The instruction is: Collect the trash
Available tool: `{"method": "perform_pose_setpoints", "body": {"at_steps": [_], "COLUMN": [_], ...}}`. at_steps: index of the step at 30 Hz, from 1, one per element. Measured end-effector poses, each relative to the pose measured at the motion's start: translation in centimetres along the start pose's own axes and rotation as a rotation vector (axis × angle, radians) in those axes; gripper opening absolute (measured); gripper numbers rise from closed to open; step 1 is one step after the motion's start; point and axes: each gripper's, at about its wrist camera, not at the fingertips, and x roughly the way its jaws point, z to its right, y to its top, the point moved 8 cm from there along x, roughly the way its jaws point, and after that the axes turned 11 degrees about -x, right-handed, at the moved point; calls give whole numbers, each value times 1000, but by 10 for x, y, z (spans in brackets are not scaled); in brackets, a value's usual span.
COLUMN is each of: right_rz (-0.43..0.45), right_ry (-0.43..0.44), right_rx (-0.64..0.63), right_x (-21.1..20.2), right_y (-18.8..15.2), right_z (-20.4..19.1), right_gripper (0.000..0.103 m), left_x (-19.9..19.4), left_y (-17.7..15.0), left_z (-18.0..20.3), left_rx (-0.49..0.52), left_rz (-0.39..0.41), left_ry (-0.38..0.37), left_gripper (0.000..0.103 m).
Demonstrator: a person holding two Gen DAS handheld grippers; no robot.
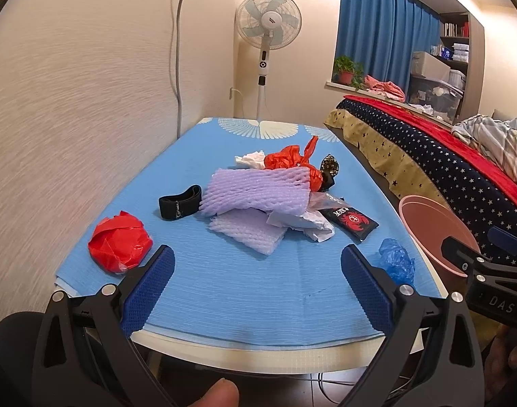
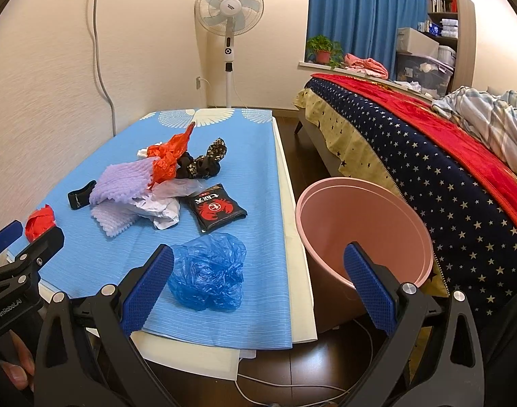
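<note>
Trash: two foam nets (image 1: pixel 256 193), one bin (image 2: pixel 360 234).

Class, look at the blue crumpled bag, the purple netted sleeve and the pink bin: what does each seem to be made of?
Blue bag: thin glossy plastic film, judging by translucent, shiny creases. Purple sleeve: likely soft matte foam netting, showing a puffy mesh pattern. Pink bin: probably rigid plastic, smooth with an even rim.

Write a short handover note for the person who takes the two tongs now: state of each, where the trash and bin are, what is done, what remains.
Left tongs: open, empty, at the near table edge.
Right tongs: open, empty, beside the crumpled blue plastic bag.
Round pink plastic bin: on the floor right of the blue-clothed table; no trash visible in it.
On the table: red plastic ball, purple foam nets, black snack packet, orange bag, white paper.
Nothing collected yet; everything remains.
</note>
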Motion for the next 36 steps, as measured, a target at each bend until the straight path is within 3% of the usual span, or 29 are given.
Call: {"method": "perform_pose_setpoints", "body": {"at_steps": [36], "right_rz": [-4], "right_ry": [0], "right_rx": [-4], "right_x": [6], "right_y": [-1], "right_z": [-4], "right_gripper": [94], "left_x": [0], "left_y": [2], "left_z": [0], "left_rx": [-11], "left_rz": [4], "left_ry": [6], "left_gripper": [95]}}
